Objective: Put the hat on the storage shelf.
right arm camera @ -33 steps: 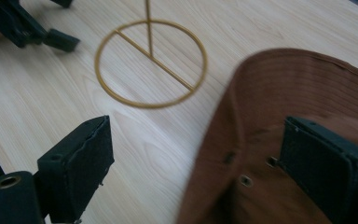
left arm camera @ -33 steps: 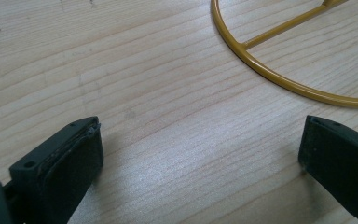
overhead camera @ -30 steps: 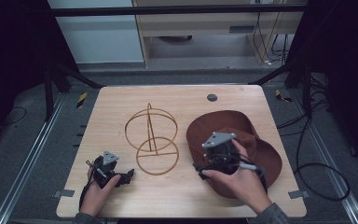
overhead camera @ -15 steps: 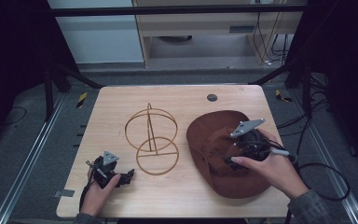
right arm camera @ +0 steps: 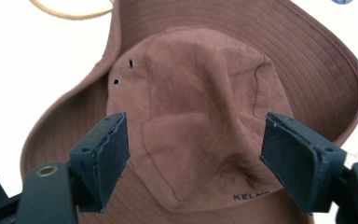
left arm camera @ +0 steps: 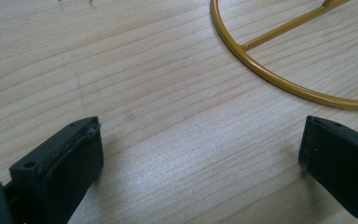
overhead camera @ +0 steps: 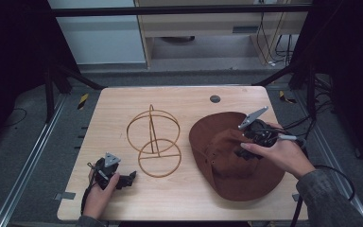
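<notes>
At the table's (overhead camera: 123, 104) near left corner, the left gripper (overhead camera: 128, 178) lay low on the wood in the person's left hand (overhead camera: 100, 191), its grey plate facing up and its tips aimed right, toward the stand (overhead camera: 153, 142). Seen from the left gripper view, its jaws stood wide apart with nothing between them but bare wood, and the curve of the stand's base ring (left arm camera: 279, 81) ran just beyond the tips without touching them.

Nearer the middle stood the stand, a yellow wire frame made of an upright hoop, a level hoop around it and a flat ring with a crossbar resting on the table. It sat apart from both grippers and just left of the hat (overhead camera: 227, 161).

Right of the stand lay the brown hat, brim spread on the table's right half, crown dented and soft, its near edge close to the table's front. In the right gripper view the crown (right arm camera: 200, 107) showed two small eyelets and a line of dark lettering low on it, too cut off to read.

Over the hat's crown hung the right gripper (overhead camera: 244, 154), held in the person's right hand (overhead camera: 279, 156), with its cable trailing off to the right. Its jaws were spread wide, one to each side of the crown, gripping nothing.
</notes>
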